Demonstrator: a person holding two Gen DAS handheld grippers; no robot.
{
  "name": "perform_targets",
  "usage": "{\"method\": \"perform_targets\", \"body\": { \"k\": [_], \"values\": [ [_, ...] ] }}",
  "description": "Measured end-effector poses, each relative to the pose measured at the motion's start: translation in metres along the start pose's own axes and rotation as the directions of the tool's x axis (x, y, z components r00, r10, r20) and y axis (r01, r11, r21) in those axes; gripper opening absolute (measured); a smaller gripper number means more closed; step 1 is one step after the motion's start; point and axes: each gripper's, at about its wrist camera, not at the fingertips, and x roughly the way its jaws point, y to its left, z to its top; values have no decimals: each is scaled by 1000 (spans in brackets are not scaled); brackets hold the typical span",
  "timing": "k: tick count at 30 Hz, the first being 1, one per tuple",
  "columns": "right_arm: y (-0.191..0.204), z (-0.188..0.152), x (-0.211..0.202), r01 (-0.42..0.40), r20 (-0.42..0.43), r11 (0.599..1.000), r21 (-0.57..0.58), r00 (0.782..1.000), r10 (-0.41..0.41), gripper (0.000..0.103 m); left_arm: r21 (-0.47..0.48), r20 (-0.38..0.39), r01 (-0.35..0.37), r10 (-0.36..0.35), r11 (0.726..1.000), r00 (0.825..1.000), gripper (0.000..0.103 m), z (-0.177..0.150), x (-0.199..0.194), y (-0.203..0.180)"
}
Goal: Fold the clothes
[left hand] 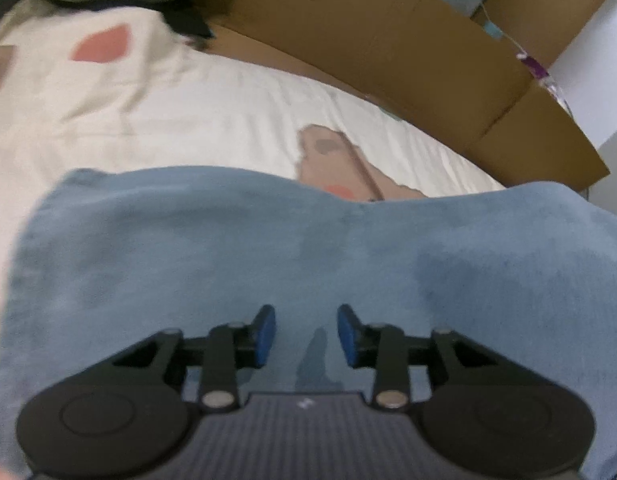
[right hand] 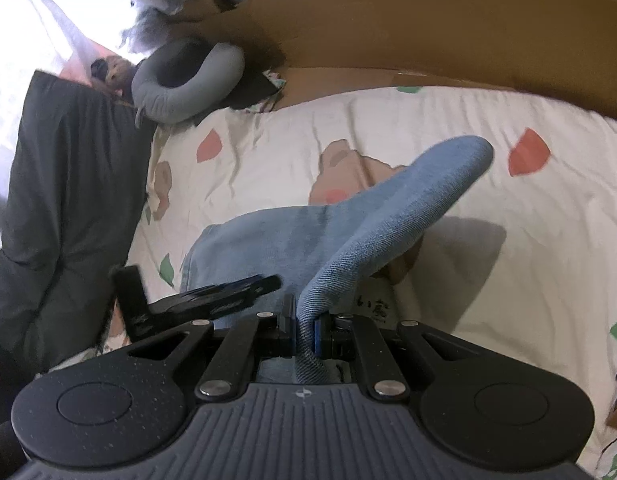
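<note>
Right gripper (right hand: 306, 332): jaws are closed on a bunched fold of the denim (right hand: 388, 216), and that fold is being held up off the sheet (right hand: 528, 280). The lifted part is arching away to the far right, with its shadow falling on the sheet beneath it.

Left gripper (left hand: 306, 334): jaws are standing apart, nothing is being held between them. It is hovering low over the denim (left hand: 268, 248); whether contact is being made cannot be told. In the right view it (right hand: 228, 294) is being seen edge-on at the left, just beside the pinch.

The denim is lying on the sheet, near edge under both tools, far edge well short of the cardboard (left hand: 388, 40). The part under the left gripper is lying flat. Garment type cannot be told. The left view is blurred.

Stage: 1 layer is being raised at the right side while the rest is lying flat. That fits a fold being laid over, and equally a layer being lifted to square it up.

Risks:
- The pinch is being made on a thin rolled edge. If it is pulled hard, slip is likely, and the fold would be dropped crooked.
- The flat part is not being pinned. Drag from the right side could be passed into it, and the whole piece would be skewed or bunched.
- The sheet is wrinkled and loose, so it could be caught and pulled along.
- The 2 tools are close together, so a clash is possible if either is swung inward.
</note>
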Motion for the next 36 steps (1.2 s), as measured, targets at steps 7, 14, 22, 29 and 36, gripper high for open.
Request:
{"method": "perform_targets", "body": {
  "k": [7,14,22,29,36],
  "values": [
    [46,20,7,30,-65,994,-105,997,-37,6,-47,101,-54,58,997,993,61,-10,-61,42],
    [87,27,29,68,-103,985,-161,991,-86,6,-122,161,-84,103,989,982,65,-29,-86,78],
    [129,31,56,71,-139,974,-216,985,-103,6,-177,184,-58,91,983,979,65,-42,-90,103],
    [150,33,81,45,-148,972,-233,986,-81,6,-228,222,-39,91,973,971,65,-50,-97,116],
    [168,25,122,3,-161,976,-217,986,-39,6,-278,215,-25,88,960,973,65,-57,-94,129]
  ]
}}
